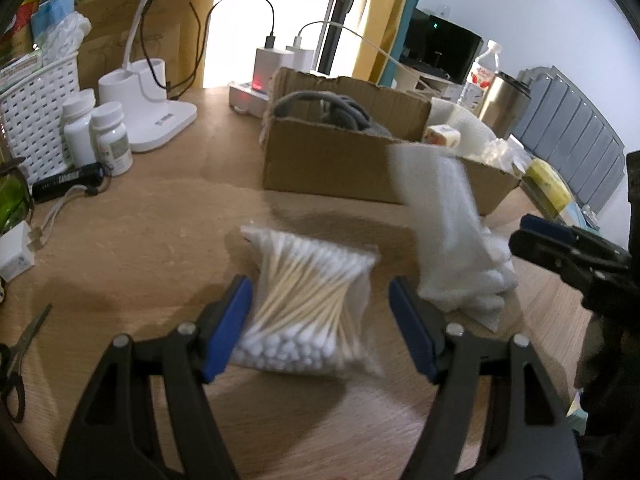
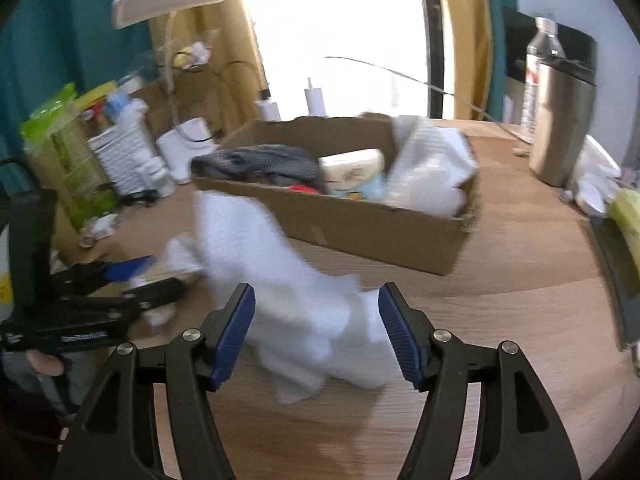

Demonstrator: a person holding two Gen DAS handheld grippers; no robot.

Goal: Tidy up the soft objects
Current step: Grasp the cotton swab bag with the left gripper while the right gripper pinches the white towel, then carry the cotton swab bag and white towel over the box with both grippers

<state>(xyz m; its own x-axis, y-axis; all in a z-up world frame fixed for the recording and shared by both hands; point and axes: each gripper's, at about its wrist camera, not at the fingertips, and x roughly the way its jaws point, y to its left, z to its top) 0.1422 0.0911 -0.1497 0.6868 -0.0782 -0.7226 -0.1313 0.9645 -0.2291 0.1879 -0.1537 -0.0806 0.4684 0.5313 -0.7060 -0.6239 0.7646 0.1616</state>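
Nearest our left camera, the left gripper [image 1: 320, 330] stands spread, its blue pads on either side of the swab bag [image 1: 310, 304] but, as far as we can see, not pressing it; the bag lies flat on the table [image 1: 160, 240]. Beside it to the right, the white pack [image 1: 452, 236] is blurred and partly upright, its lower end on the table in front of the box [image 1: 340, 168]. In our right view the right gripper [image 2: 318, 332] is also spread, and the pack sits between its pads without being pinched, though the blur makes contact on the right pad hard to rule out.

The box already holds a grey cloth [image 2: 260, 164], a tissue pack [image 2: 352, 172] and some white things, so we judge both bags on the table are still to go in.

The main risk we see is the white pack: it looks unsupported and leaning, so it may topple, and it could fall onto the swab bag or against the left gripper. If we close the left jaws then, we might catch a corner of the pack along with the swabs. The swab bag is slick film over loose sticks; a squeeze across the middle could let it bow and slide out, or crush the sticks. The two grippers are near each other, so reaching together invites a knock.
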